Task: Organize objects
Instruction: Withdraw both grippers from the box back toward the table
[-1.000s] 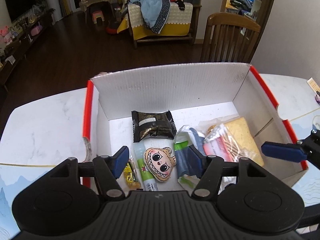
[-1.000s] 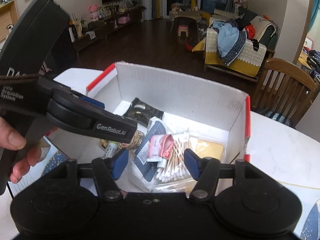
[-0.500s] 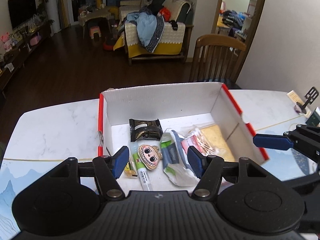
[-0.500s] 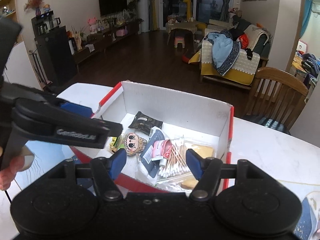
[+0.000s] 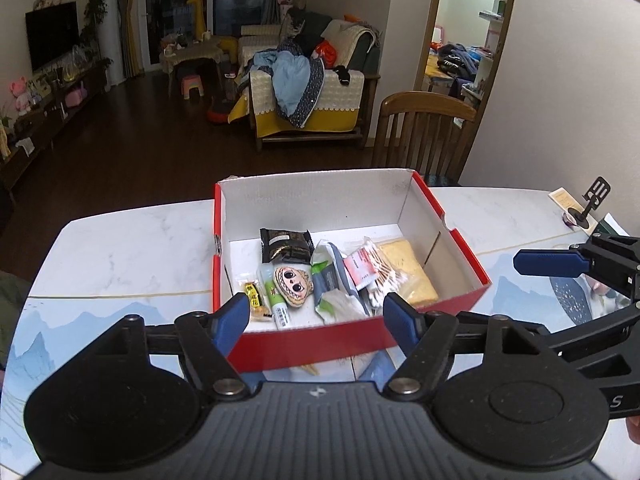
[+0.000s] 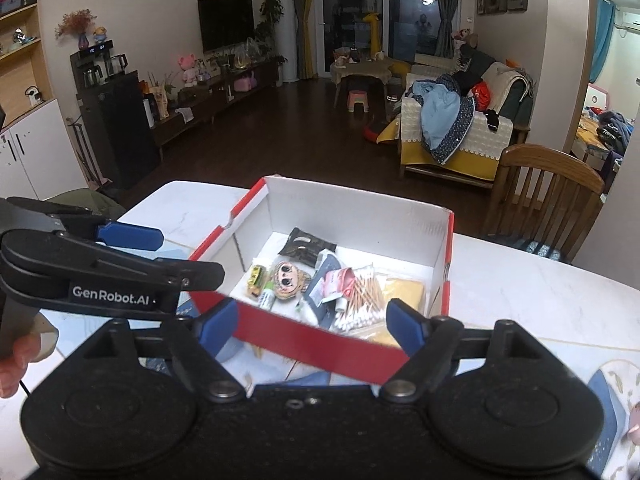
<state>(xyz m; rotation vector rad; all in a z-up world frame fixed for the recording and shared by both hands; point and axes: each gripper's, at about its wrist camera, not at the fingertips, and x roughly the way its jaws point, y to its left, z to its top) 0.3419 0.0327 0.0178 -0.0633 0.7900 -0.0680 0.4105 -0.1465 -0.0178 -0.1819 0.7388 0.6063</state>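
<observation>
A red cardboard box (image 5: pixel 432 200) with a white inside stands on the table. In it lie a black snack packet (image 5: pixel 285 244), a cartoon-face charm (image 5: pixel 292 283), a green-and-white tube (image 5: pixel 276 304), a blue-grey pouch (image 5: pixel 332 276), a bag of cotton swabs (image 5: pixel 380 276) and a yellow pad (image 5: pixel 408 272). My left gripper (image 5: pixel 316 316) hovers above the box's near wall, jaws opening, nothing between them. My right gripper (image 6: pixel 312 316) hangs over the near corner of the box (image 6: pixel 224 232), jaws opening too, holding nothing. Each gripper shows at the edge of the other's view.
The marble table (image 5: pixel 120 248) carries a blue mountain-print mat (image 5: pixel 80 328) in front of the box. A black stand (image 5: pixel 588 208) and a card sit at the far right. A wooden chair (image 5: pixel 424 132) stands behind the table. A hand (image 6: pixel 16 360) holds the left gripper.
Both grippers have drawn back and risen away from the box, which now looks smaller and farther. Both pairs of jaws stand wider apart than before.
</observation>
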